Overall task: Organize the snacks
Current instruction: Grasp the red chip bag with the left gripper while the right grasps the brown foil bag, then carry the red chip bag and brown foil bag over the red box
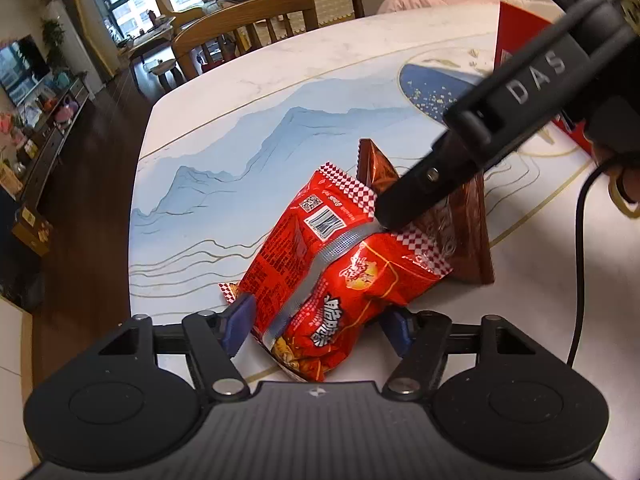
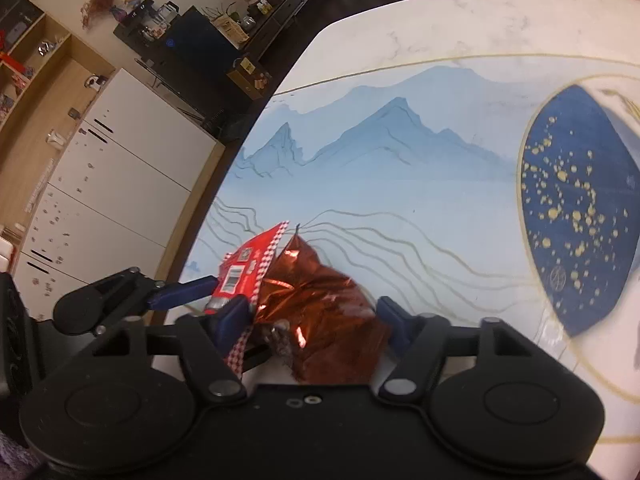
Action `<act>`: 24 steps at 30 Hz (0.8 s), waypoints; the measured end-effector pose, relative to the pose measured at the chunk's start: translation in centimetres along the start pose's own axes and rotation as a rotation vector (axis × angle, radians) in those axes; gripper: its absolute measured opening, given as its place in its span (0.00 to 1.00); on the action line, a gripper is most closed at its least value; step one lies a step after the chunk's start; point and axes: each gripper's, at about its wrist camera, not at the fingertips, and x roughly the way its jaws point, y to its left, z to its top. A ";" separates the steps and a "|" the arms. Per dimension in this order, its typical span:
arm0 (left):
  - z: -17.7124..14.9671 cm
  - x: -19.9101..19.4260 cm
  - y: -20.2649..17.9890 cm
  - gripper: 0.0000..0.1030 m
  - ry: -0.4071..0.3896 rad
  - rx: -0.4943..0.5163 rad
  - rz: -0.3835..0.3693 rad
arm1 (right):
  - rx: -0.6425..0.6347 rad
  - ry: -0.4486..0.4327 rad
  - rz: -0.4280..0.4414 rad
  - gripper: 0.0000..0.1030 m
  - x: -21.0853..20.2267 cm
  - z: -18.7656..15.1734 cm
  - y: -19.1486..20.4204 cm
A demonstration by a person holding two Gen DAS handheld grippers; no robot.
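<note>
A red snack bag [image 1: 320,264] with a grey seam lies tilted on the white and blue table [image 1: 240,120]. My left gripper [image 1: 318,322] has both blue pads pressed against its lower end. Behind it stands a brown foil bag [image 1: 464,240], and a black finger [image 1: 420,188] of the right gripper reaches down over it. In the right wrist view the brown foil bag [image 2: 320,308] fills the gap of my right gripper [image 2: 312,316], both pads touching its sides. The red bag [image 2: 248,268] overlaps it on the left, with a blue finger [image 2: 184,294] of the left gripper beside it.
A red box [image 1: 520,44] stands at the table's far right. A wooden chair [image 1: 248,24] is pushed against the far edge. The table's rounded left edge [image 1: 134,216] drops to dark floor. A black cable [image 1: 580,260] hangs on the right.
</note>
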 end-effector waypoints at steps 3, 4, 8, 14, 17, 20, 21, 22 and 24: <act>-0.1 -0.3 0.0 0.57 -0.006 -0.011 0.004 | 0.001 -0.018 0.000 0.52 -0.6 -0.5 0.2; 0.0 -0.5 0.0 0.55 -0.007 -0.021 0.004 | 0.000 -0.027 -0.009 0.50 -0.9 -0.7 0.3; 0.2 -1.1 0.6 0.43 -0.004 -0.086 -0.016 | 0.006 -0.053 -0.039 0.42 -1.7 -1.3 0.5; 0.7 -1.8 1.4 0.36 0.000 -0.184 -0.044 | 0.028 -0.107 -0.082 0.35 -3.8 -2.3 0.9; 0.8 -2.2 1.9 0.34 0.010 -0.257 -0.081 | 0.030 -0.136 -0.099 0.32 -4.9 -2.9 1.1; 1.0 -2.6 2.2 0.32 0.016 -0.322 -0.111 | 0.033 -0.161 -0.122 0.25 -5.9 -3.5 1.2; 1.1 -2.8 2.2 0.32 0.018 -0.337 -0.124 | 0.037 -0.167 -0.129 0.25 -6.3 -3.7 1.1; 1.1 -3.0 2.1 0.32 0.020 -0.351 -0.139 | 0.043 -0.173 -0.136 0.23 -6.7 -3.9 1.0; 1.2 -3.4 1.9 0.31 0.027 -0.379 -0.161 | 0.047 -0.191 -0.149 0.23 -7.6 -4.3 0.7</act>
